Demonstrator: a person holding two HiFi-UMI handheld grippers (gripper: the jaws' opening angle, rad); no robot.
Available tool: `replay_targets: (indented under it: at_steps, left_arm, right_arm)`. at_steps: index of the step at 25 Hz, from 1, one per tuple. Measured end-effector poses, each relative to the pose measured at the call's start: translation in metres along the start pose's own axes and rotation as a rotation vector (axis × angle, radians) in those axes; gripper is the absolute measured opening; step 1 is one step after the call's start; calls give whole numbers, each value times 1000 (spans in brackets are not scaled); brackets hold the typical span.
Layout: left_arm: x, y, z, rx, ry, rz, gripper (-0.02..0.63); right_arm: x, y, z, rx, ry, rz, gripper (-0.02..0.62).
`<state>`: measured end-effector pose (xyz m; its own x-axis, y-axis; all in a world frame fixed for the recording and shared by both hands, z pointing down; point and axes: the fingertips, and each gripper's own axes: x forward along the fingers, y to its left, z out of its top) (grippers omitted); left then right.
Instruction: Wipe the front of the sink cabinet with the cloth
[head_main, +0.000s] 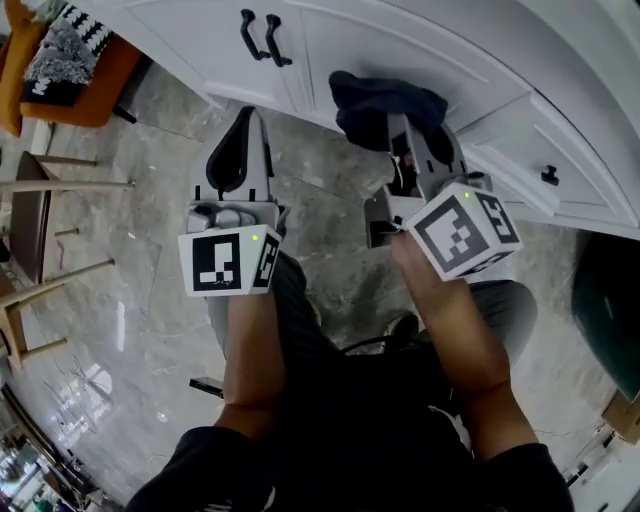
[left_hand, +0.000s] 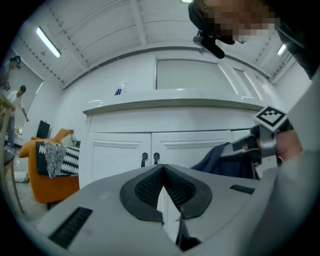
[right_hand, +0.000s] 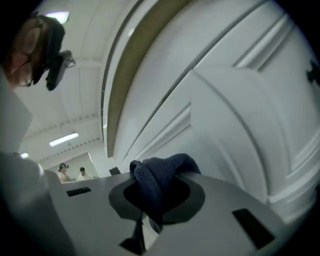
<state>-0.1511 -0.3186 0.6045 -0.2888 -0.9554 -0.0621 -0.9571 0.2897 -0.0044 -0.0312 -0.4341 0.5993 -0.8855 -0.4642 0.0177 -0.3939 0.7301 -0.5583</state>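
The white sink cabinet (head_main: 330, 45) runs across the top of the head view, with two black door handles (head_main: 263, 38). My right gripper (head_main: 405, 135) is shut on a dark blue cloth (head_main: 385, 100), which bunches over its tips and rests against the cabinet front just right of the handles. In the right gripper view the cloth (right_hand: 162, 172) sits pinched in the right gripper (right_hand: 159, 194), close to a cabinet door panel (right_hand: 240, 110). My left gripper (head_main: 247, 115) is shut and holds nothing, pointing at the doors (left_hand: 120, 155) from a short way off; the left gripper (left_hand: 163, 171) faces the handles (left_hand: 150, 159).
An orange chair (head_main: 75, 85) with patterned cushions stands at the far left, wooden stool legs (head_main: 45, 185) below it. A drawer knob (head_main: 549, 176) sticks out on the cabinet's right part. A dark green object (head_main: 608, 300) is at the right edge. The floor (head_main: 130, 330) is grey marble.
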Motion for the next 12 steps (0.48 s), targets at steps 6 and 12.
replay_targets:
  at_steps: [6,12]
  left_arm:
    - [-3,-3,0,-12,-3,-20,3]
    - [-5,6,-3,-41,0,-2,4]
  right_arm:
    - [56,22,20,112,-67,60,26]
    - [28,-63,-54,-210,56,-185,23]
